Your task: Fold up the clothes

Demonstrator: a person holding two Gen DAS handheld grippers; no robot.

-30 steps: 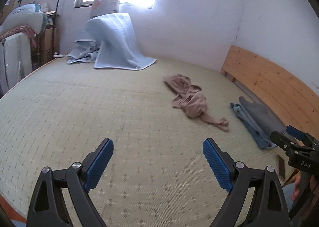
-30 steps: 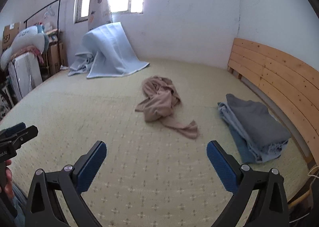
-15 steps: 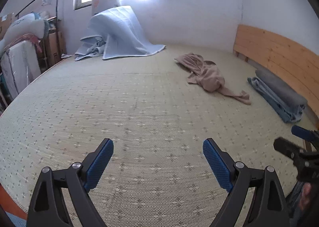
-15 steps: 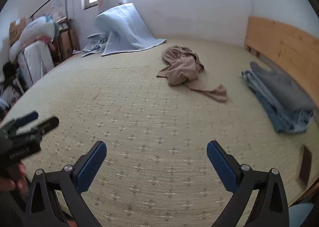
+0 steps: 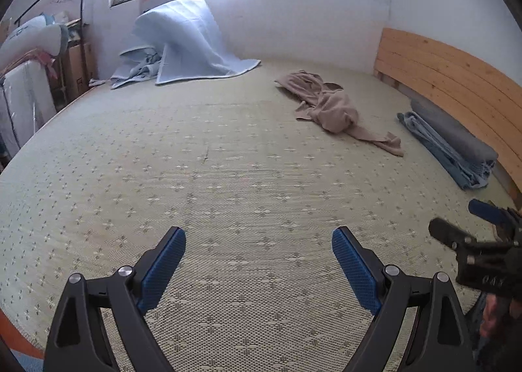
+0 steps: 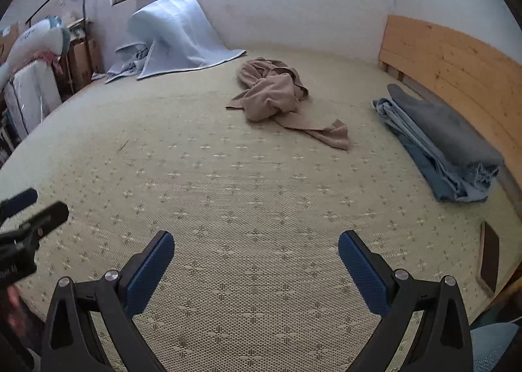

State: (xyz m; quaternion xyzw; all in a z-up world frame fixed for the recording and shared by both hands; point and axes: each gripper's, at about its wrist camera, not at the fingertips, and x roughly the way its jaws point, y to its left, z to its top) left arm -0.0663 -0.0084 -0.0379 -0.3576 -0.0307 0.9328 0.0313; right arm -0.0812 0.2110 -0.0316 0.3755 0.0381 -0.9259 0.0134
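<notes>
Garment (image 6: 277, 101) beyond tongs (image 6: 256, 243) — (crumpled)

Both the left gripper (image 5: 258, 266) and the right gripper (image 6: 256, 269) share one build — black angular frames with triangular cut-outs, silver round screw heads, ribbed blue finger pads (image 5: 354, 269). White lettering marks the right gripper's body in the left wrist view — too blurred to read.

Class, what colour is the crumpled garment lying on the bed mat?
Light brown, a tan shade; the crumpled garment shows best in the right wrist view.
</notes>
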